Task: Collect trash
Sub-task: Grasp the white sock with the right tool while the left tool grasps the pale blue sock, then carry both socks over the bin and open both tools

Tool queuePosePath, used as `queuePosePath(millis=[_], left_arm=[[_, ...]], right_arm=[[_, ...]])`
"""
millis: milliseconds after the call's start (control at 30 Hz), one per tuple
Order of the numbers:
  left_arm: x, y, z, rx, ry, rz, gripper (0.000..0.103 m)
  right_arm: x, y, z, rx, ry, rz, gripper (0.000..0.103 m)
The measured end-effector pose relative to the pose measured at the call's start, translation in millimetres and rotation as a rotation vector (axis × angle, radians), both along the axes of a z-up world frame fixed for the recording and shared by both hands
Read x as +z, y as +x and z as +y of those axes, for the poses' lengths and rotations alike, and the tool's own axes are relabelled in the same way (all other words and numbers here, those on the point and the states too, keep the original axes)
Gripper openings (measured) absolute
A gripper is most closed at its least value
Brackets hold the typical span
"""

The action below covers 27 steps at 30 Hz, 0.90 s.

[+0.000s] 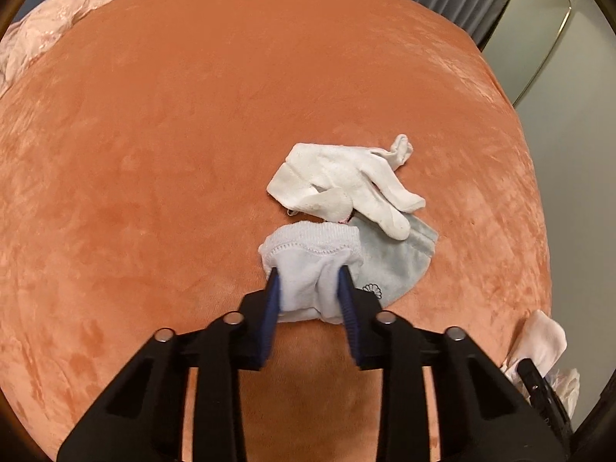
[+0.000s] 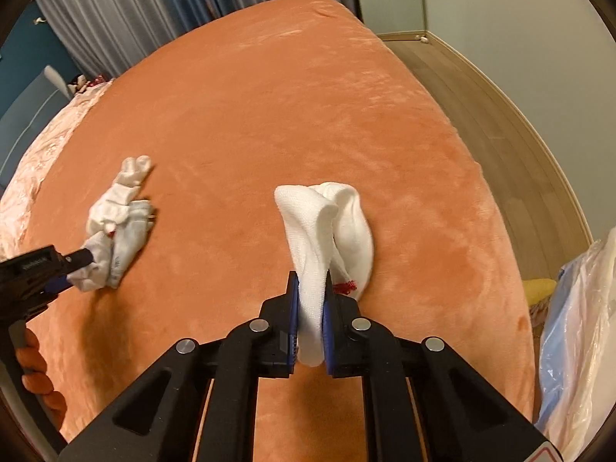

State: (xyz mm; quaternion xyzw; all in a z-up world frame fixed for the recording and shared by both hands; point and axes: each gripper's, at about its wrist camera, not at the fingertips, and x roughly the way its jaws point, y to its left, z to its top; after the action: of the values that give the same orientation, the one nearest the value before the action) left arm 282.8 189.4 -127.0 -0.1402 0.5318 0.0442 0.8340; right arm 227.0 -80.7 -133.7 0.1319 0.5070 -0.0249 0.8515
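Left wrist view: the left gripper (image 1: 310, 288) is clamped on a pale blue-white ribbed-cuff sock (image 1: 312, 265), its blue pads (image 1: 269, 319) pressing the fabric from both sides; the sock rests on the orange velvety bed cover (image 1: 154, 173). Just beyond and to the right, a grey-blue soft cloth mask with a small flower print (image 1: 396, 261) lies touching the sock, partly under a white cotton glove (image 1: 346, 184) (its fingers overlap the mask's upper edge). A small metal ring (image 1: 291, 213) shows at the glove's lower edge. A pink quilted bedspread (image 1: 46, 19) lies at the far left edge.

Right wrist view: the right gripper (image 2: 311, 292) is closed narrowly on a white knit sock with red stitching (image 2: 327, 227), which stands bunched above the cover. Well apart to the left lies the same heap of pale items, with the left gripper (image 2: 82, 261) pinching its near end. At the right edge, beside the bed, a translucent blue-white plastic bag (image 2: 577, 327) stands over the wooden floor (image 2: 481, 96), with something yellow (image 2: 539, 288) beside it (identity unclear).
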Motion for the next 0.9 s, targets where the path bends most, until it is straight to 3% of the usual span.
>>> queuePosePath(millis=[133, 533, 733, 900], left_arm=[[18.3, -12.9, -4.9, -0.008, 0.005, -0.032, 0.013], [110.1, -69.3, -68.3, -0.099, -0.002, -0.192, 0.012], [143.7, -94.6, -127.1, -0.181, -0.027, -0.237, 0.012], [165.3, -118.4, -187.0, -0.277, -0.036, -0.272, 0.012]], right_arm=[[18.6, -7.6, 22.1, 0.057, 0.013, -0.04, 0.008], [96.1, -51.2, 53.8, 0.171, 0.064, -0.187, 0.008], [141.0, -81.2, 20.4, 0.132, 0.052, -0.277, 0.008], [166.8, -112.7, -34.1, 0.041, 0.026, -0.328, 0.008]])
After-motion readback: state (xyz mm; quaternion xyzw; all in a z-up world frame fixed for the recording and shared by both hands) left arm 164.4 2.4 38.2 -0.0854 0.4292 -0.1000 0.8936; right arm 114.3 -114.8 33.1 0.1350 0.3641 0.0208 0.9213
